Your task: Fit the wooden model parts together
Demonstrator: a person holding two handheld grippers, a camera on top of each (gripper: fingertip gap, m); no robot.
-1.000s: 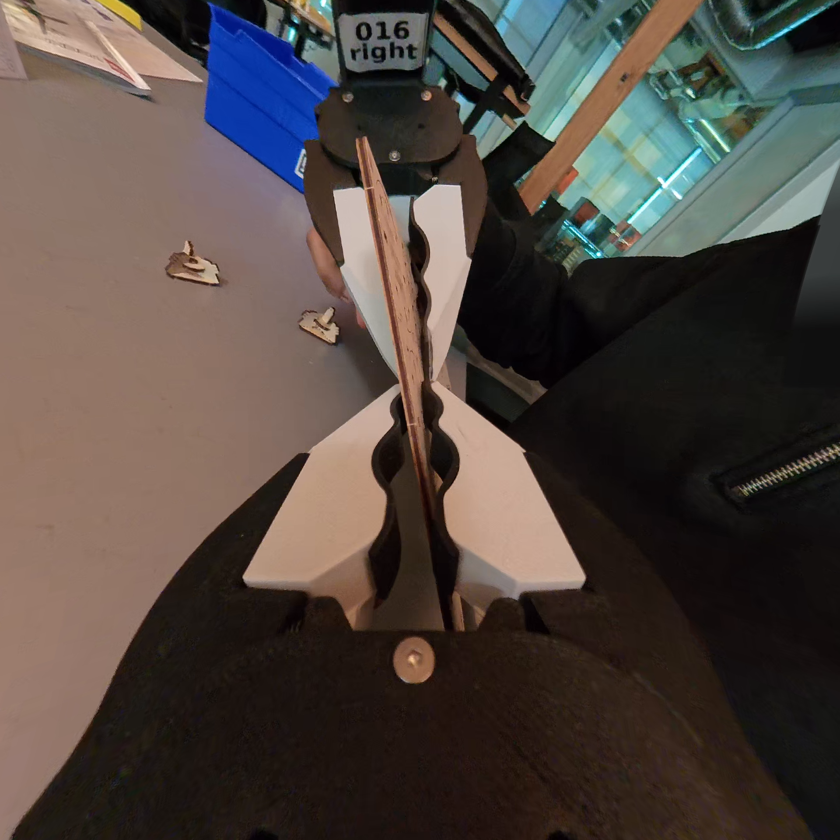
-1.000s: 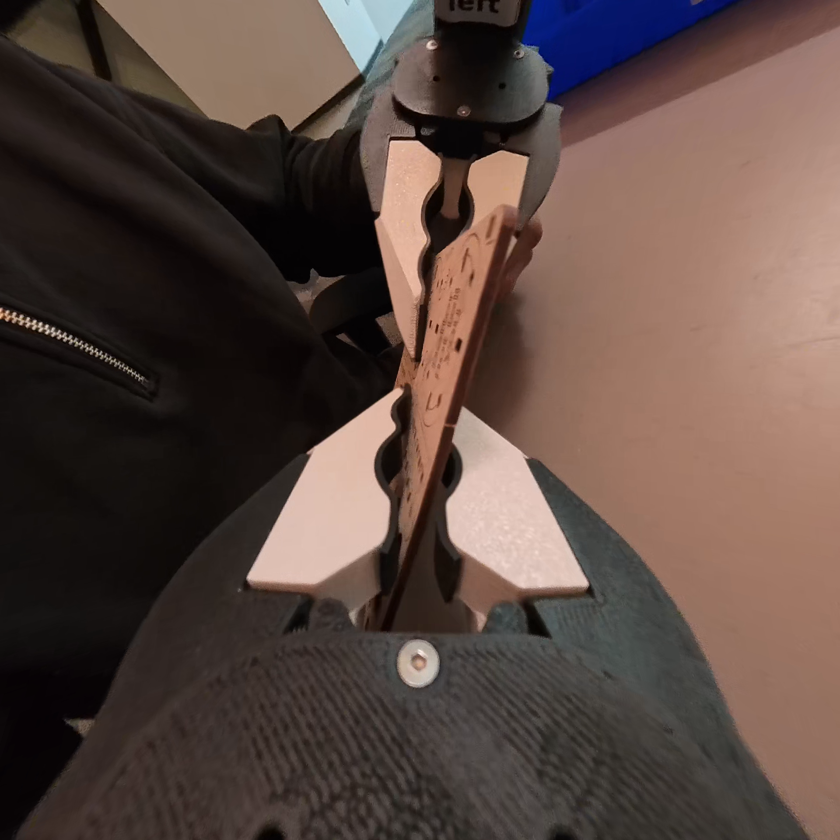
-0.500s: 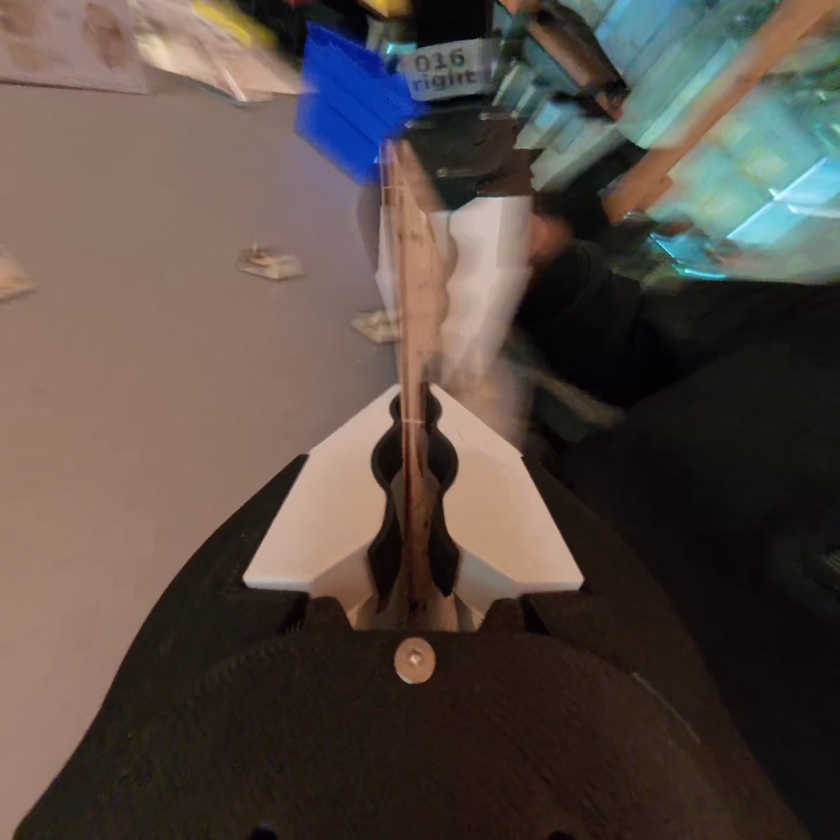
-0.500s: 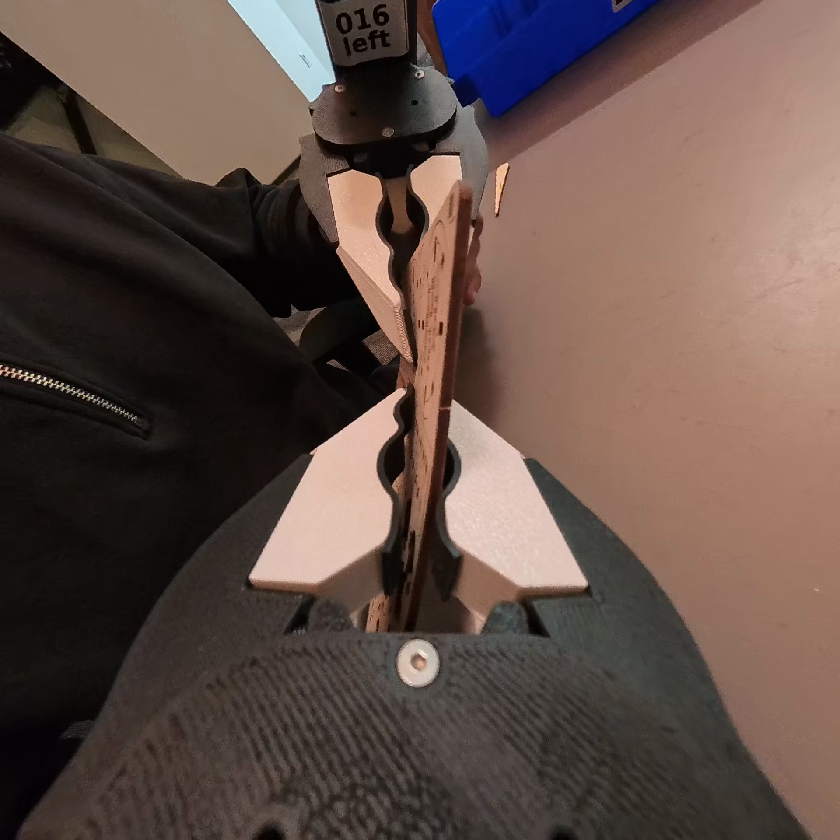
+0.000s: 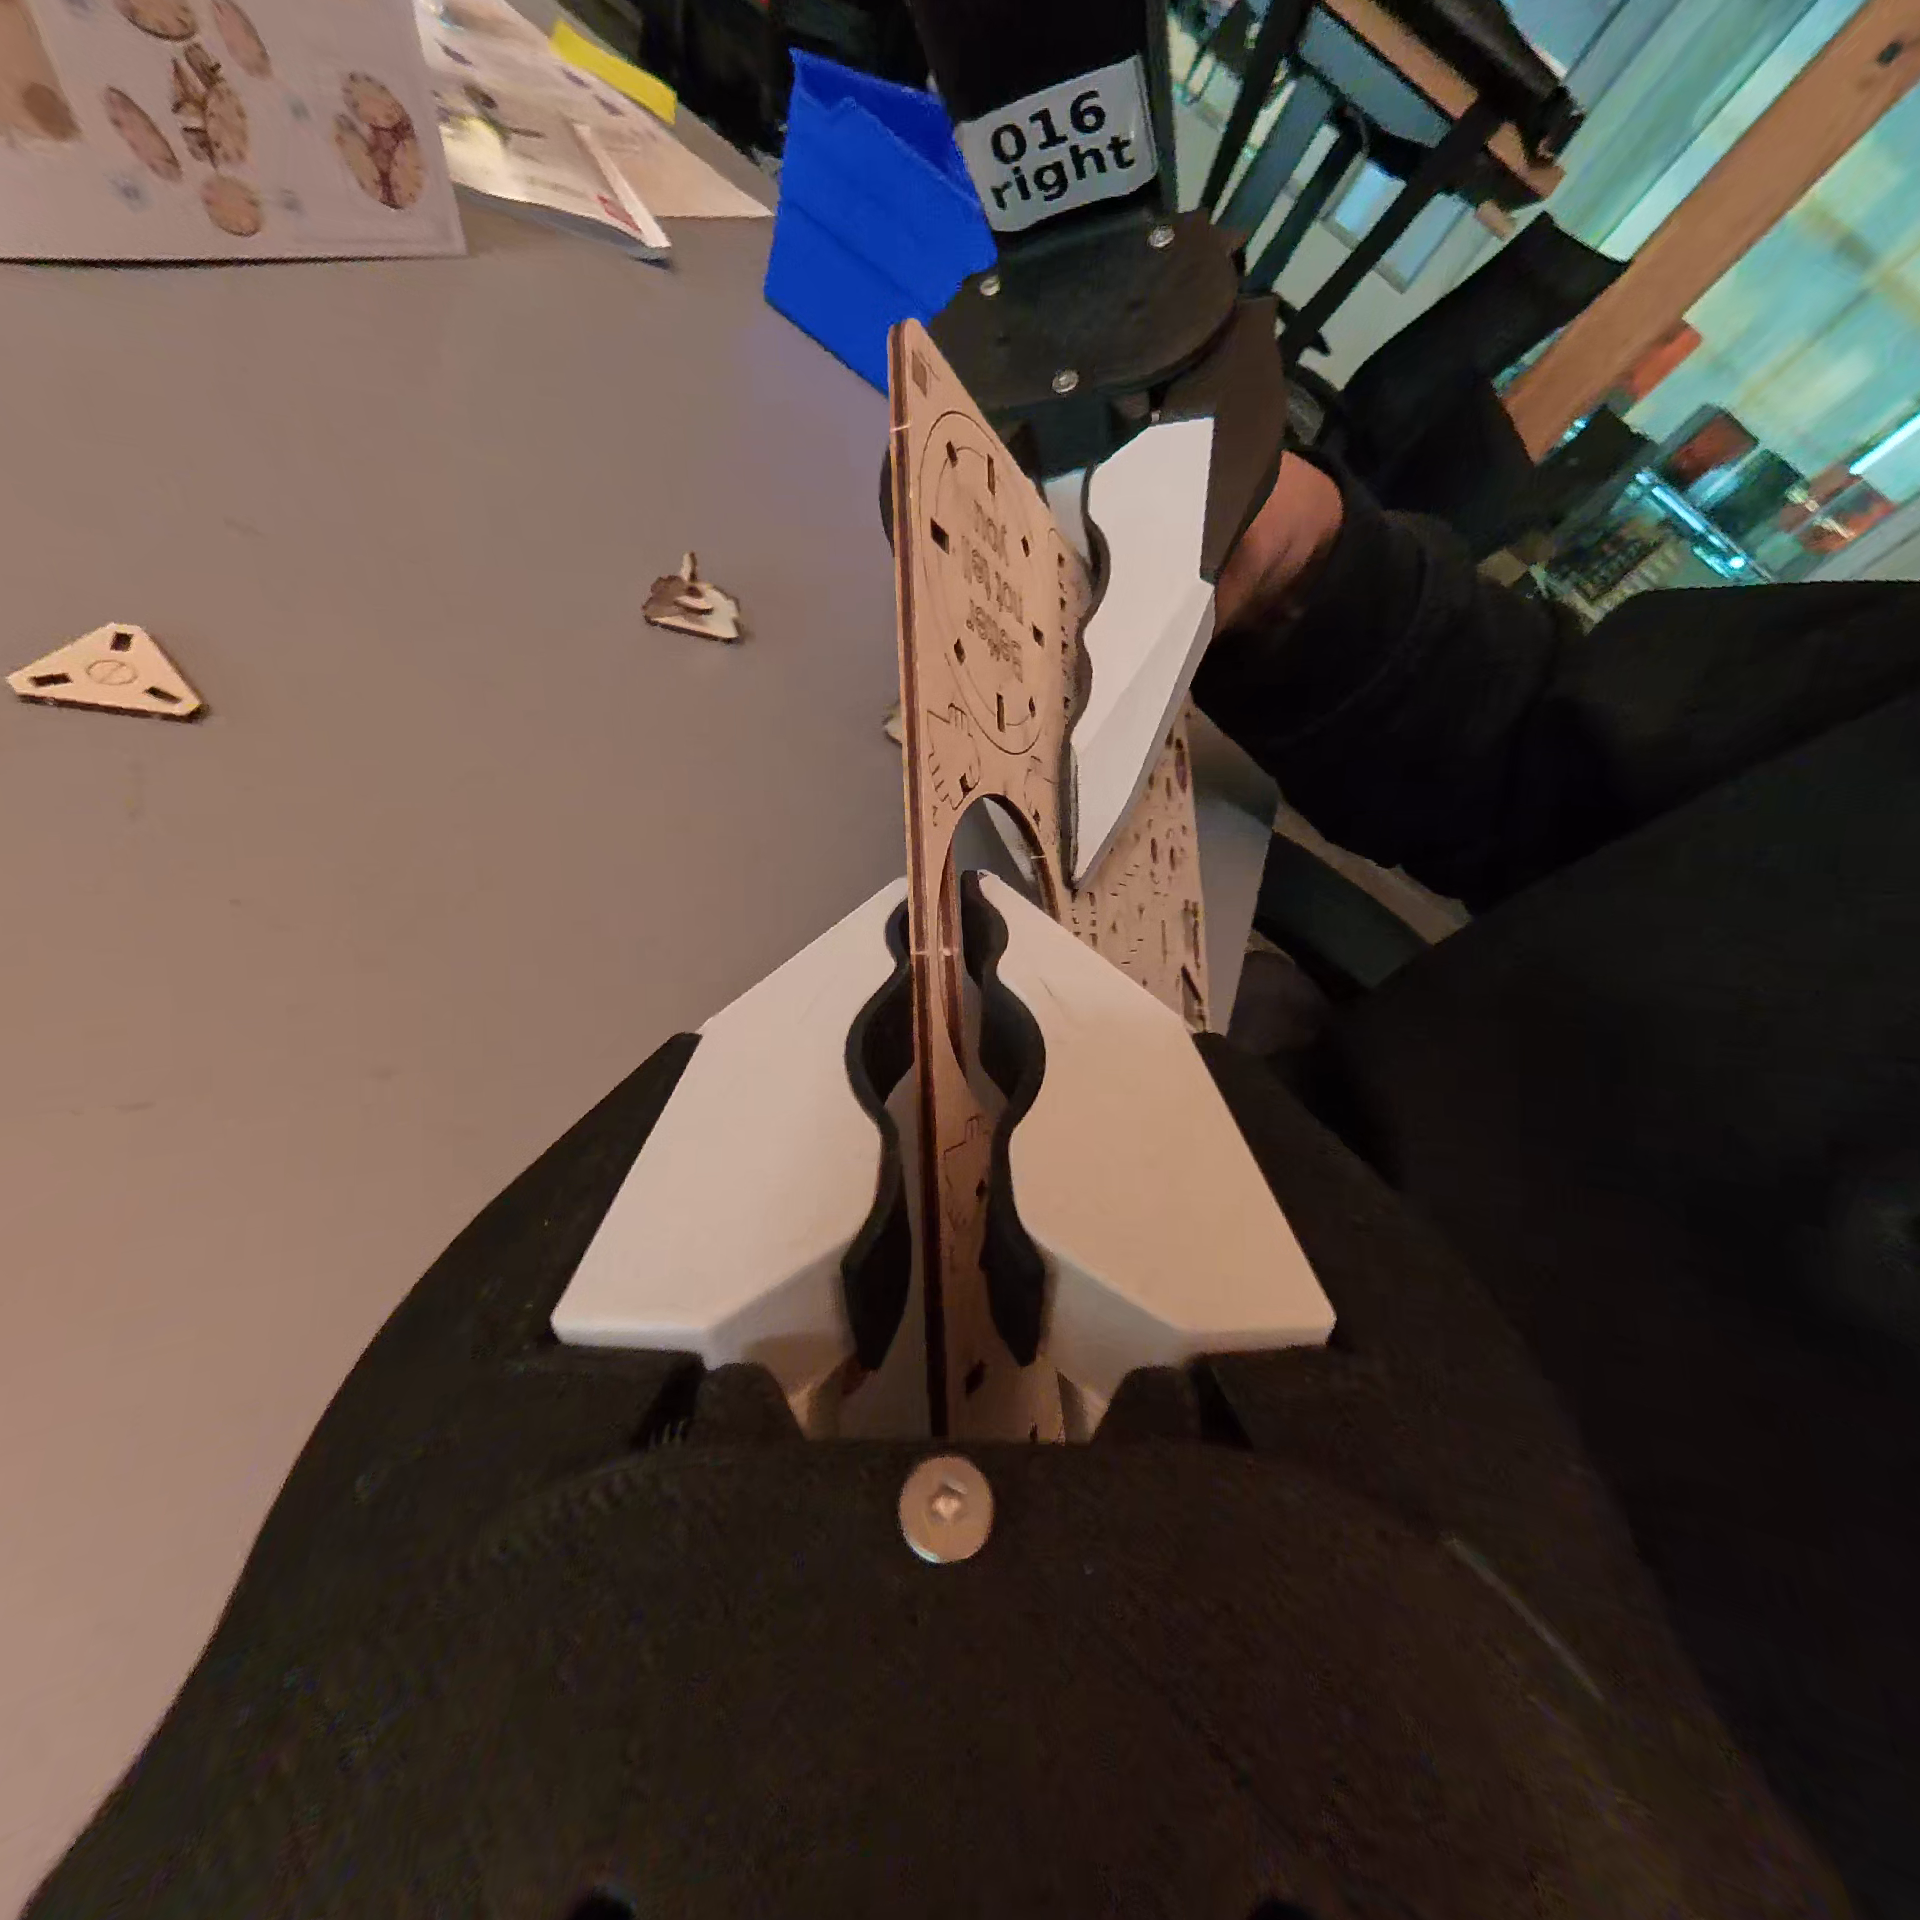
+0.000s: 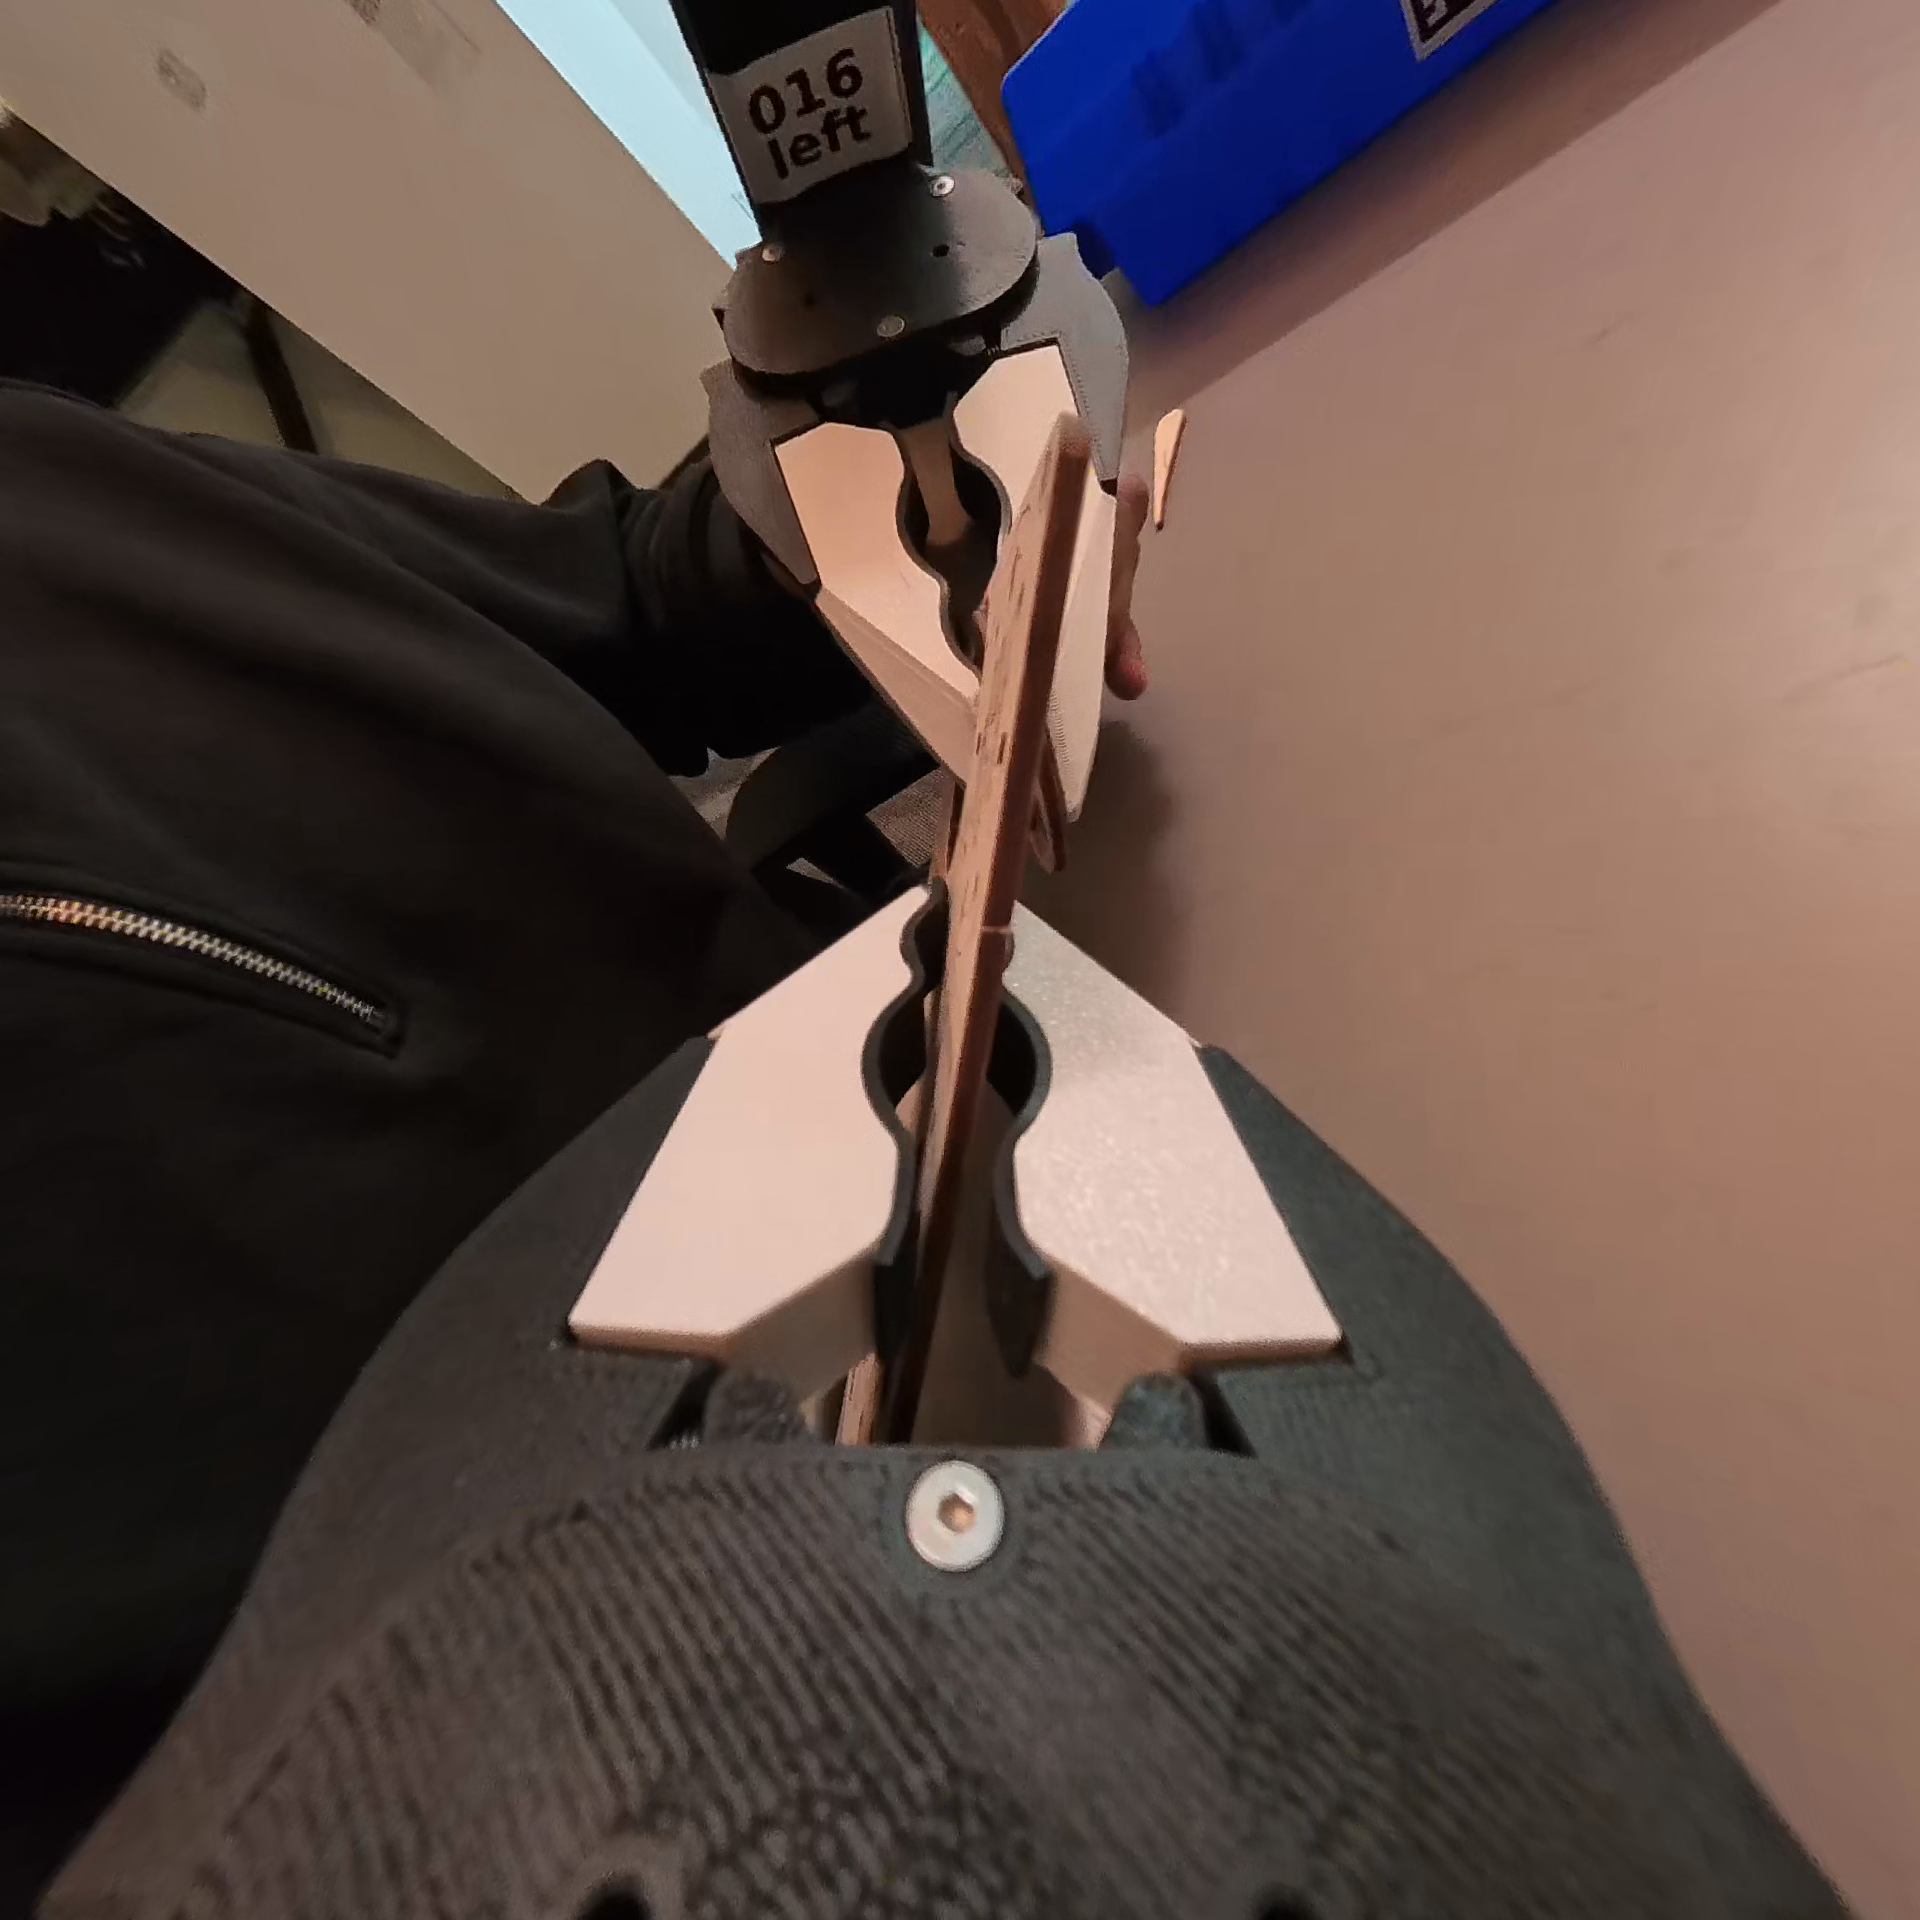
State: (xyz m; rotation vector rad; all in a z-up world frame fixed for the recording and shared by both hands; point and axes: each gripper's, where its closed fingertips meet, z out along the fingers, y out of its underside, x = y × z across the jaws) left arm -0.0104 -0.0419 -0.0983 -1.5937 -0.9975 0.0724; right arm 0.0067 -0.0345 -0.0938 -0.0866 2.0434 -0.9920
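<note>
Both grippers clamp one laser-cut plywood sheet (image 5: 971, 582) on edge above the grey worktop's near edge — left gripper (image 5: 940, 914) on one end, right gripper (image 6: 961, 925) on the other. Round hole already punched out; three small wooden pieces (image 5: 691, 608) lie loose mid-worktop — most parts remain in the sheet.

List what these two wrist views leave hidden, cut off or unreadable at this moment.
- Left wrist view: the wooden sheet hides the right gripper's far finger; only one white finger shows.
- Left wrist view: the sheet's lower end is hidden behind the left gripper's black body.
- Left wrist view: the blue bin is partly covered by the right gripper.
- Right wrist view: the sheet shows nearly edge-on, so its cut pattern is unreadable.
</note>
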